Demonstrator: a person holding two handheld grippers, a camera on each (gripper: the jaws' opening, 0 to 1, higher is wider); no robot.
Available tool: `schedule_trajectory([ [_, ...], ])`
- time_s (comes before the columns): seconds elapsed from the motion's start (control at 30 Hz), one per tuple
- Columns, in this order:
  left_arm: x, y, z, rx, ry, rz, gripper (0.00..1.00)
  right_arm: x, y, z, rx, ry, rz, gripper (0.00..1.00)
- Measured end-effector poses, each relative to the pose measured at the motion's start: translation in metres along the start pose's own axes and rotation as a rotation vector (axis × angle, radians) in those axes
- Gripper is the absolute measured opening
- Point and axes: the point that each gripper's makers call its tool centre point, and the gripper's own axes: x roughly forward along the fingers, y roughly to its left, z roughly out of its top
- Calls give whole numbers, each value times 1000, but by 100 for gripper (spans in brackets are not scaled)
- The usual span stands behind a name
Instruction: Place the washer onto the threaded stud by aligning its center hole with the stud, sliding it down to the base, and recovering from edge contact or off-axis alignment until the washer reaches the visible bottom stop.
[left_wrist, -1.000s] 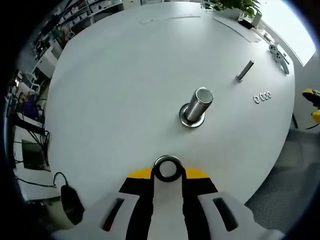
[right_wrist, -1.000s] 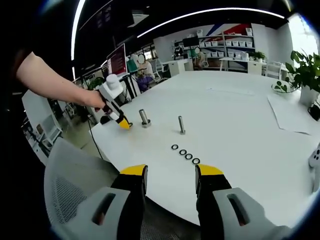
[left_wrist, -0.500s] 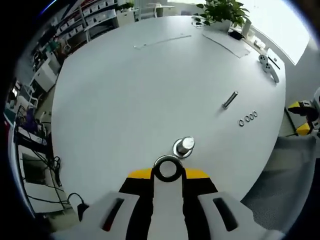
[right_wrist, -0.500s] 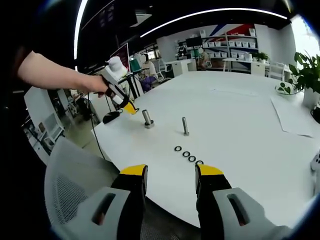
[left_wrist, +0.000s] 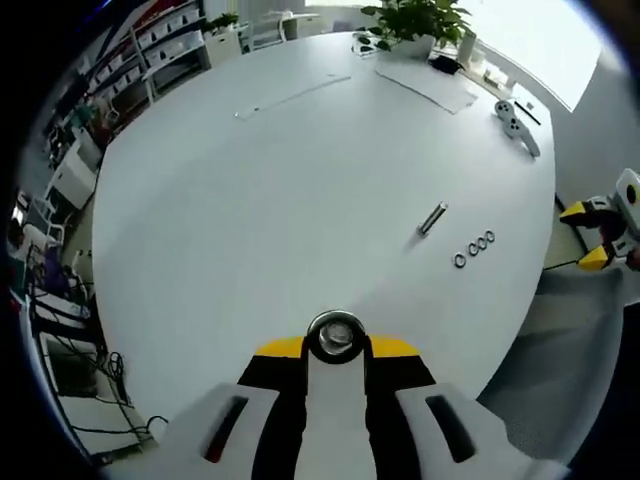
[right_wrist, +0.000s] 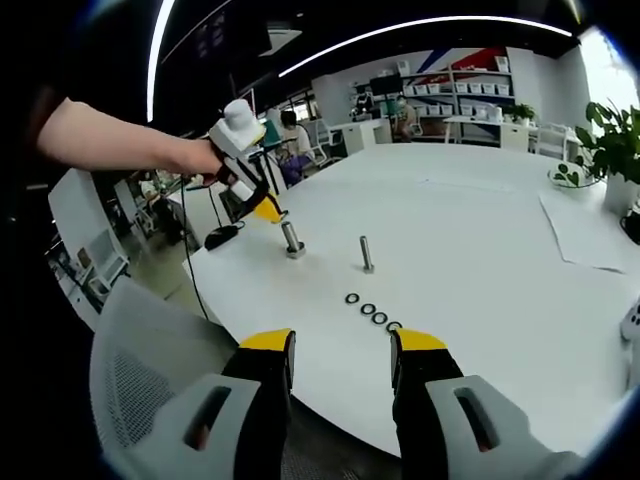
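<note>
My left gripper (left_wrist: 335, 345) is shut on a steel washer (left_wrist: 335, 335), held flat at its yellow tips; through its hole shows something metallic, too small to tell. In the right gripper view a hand holds that left gripper (right_wrist: 268, 210) just above the top of the wide-based threaded stud (right_wrist: 291, 240), near the table's edge. A second, thinner stud (right_wrist: 366, 254) (left_wrist: 432, 218) stands further in, with a row of several loose washers (right_wrist: 370, 312) (left_wrist: 474, 247) beside it. My right gripper (right_wrist: 340, 365) is open and holds nothing, off the table's edge.
The round white table (left_wrist: 280, 170) carries papers (left_wrist: 425, 85), a white controller (left_wrist: 515, 113) and a potted plant (left_wrist: 410, 20) at its far side. A grey mesh chair (right_wrist: 150, 370) stands below the table's edge by my right gripper. Shelves and desks lie beyond.
My left gripper has risen and moved over the wide-based stud with the washer; in its view the stud slid down until it sits behind the washer. My right gripper stayed put.
</note>
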Motion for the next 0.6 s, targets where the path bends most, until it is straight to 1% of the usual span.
schedule_trajectory([
  [0.13, 4, -3, -1, 26, 25, -2, 19, -3, -3, -1, 4, -2, -6, 41],
  [0.3, 8, -4, -1, 41, 48, -5, 19, -5, -8, -2, 12, -4, -14, 41],
  [0.37, 10, -2, -3, 44, 66, 10, 19, -6, -8, -3, 16, -5, -17, 41],
  [0.6, 16, -2, -6, 46, 84, 13, 19, -8, -8, -8, 25, 0, -18, 41],
])
